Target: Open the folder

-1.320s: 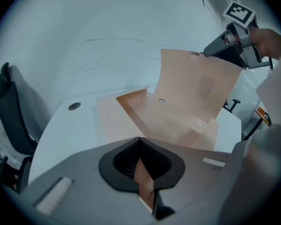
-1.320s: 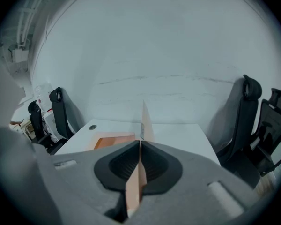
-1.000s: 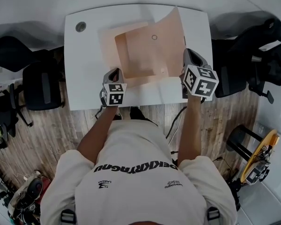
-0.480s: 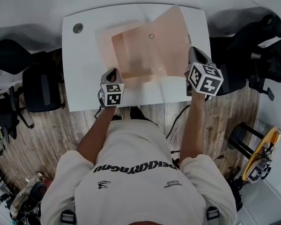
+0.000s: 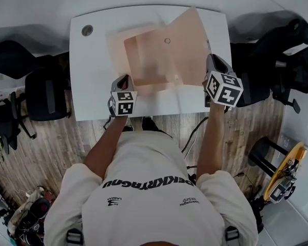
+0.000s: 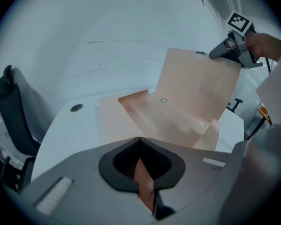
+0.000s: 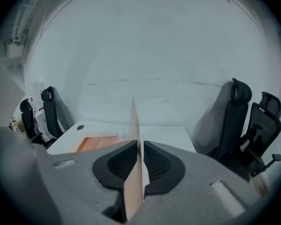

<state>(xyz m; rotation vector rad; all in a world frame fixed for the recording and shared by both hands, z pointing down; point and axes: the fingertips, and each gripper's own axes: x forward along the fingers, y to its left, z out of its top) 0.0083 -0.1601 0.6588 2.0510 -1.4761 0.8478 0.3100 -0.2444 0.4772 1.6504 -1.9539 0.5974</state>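
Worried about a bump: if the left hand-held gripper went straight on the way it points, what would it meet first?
The folder: the left hand-held gripper pinches its near edge, and its flat inner sheet lies directly ahead, probably before any bare table.

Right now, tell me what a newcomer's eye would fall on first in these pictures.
The peach folder lies half open on the white table, its cover raised at the right. The right gripper has that cover between jaws that have just been opening, while the left gripper pinches the folder's near-left edge. Black office chairs flank the table.
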